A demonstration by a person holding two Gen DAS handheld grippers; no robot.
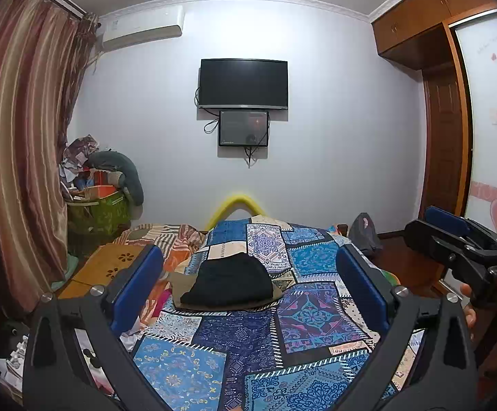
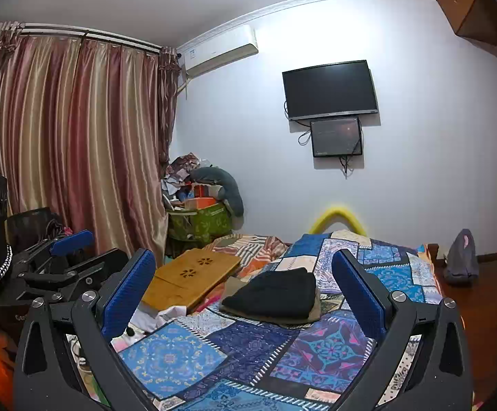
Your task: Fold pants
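The black pants (image 1: pixel 228 282) lie folded in a small pile on the bed (image 1: pixel 214 346), in the middle of the left wrist picture. Under them is a flat brown cloth (image 1: pixel 183 284), and the pants sit right on top of it. In the right wrist picture the pants (image 2: pixel 272 294) are also near the middle, a bit to the right.

The left hand-held gripper (image 1: pixel 248 281) is wide open. Its two blue pads (image 1: pixel 137 287) stand far apart at the lower left and lower right of the frame, and it holds nothing. The pants show in the gap between them, farther back on the bed.

The right hand-held gripper (image 2: pixel 245 294) is wide open too and holds nothing. It also shows at the right edge of the left wrist picture (image 1: pixel 454 236), with a bit of a hand (image 1: pixel 468 304) below it.

The bed has a blue patchwork cover. A wooden tray (image 2: pixel 190 274) lies left of the pants. A black TV (image 1: pixel 243 83) hangs on the wall in the upper middle. Striped curtains (image 1: pixel 19 137) hang at the left.
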